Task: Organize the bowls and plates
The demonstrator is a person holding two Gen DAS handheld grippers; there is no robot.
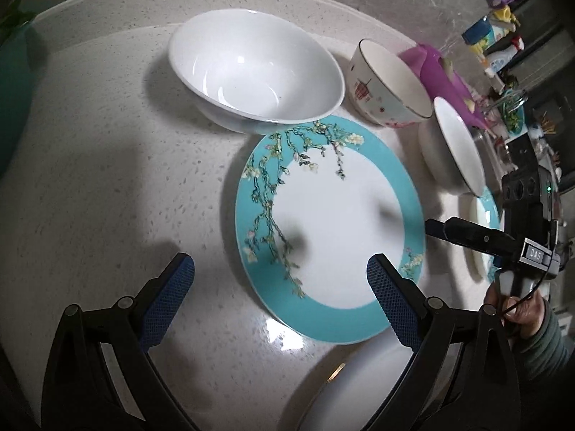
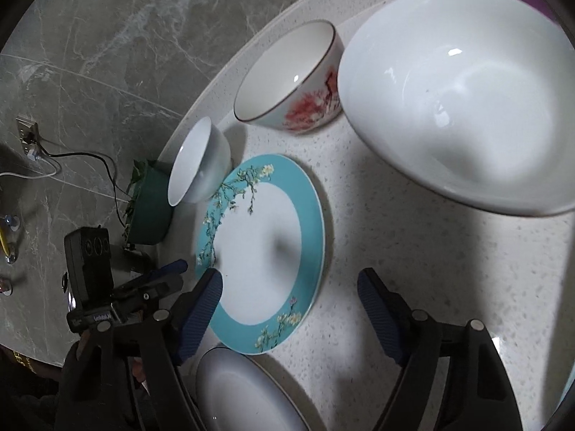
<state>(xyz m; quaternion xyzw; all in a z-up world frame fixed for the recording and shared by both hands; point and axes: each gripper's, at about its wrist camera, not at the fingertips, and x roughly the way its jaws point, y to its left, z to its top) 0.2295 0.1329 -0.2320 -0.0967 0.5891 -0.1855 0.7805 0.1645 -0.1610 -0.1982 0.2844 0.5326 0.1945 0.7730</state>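
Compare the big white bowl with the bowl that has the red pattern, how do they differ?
The big white bowl is plain all over; the red-patterned bowl carries red decoration outside and a dark rim line. The white bowl is clearly wider and shallower in shape, the patterned one narrower and deeper. Both stand upright and empty on the speckled table.

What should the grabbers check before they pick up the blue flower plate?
1. Left gripper open and empty: ok.
2. Right gripper open and empty: ok.
3. Blue flower plate has nothing on it: ok.
4. Big white bowl clear of the plate's rim: not ok, it overlaps the edge in the left wrist view.
5. Small white bowl off the rim: cannot tell.
6. Plain white plate out of the way: cannot tell.
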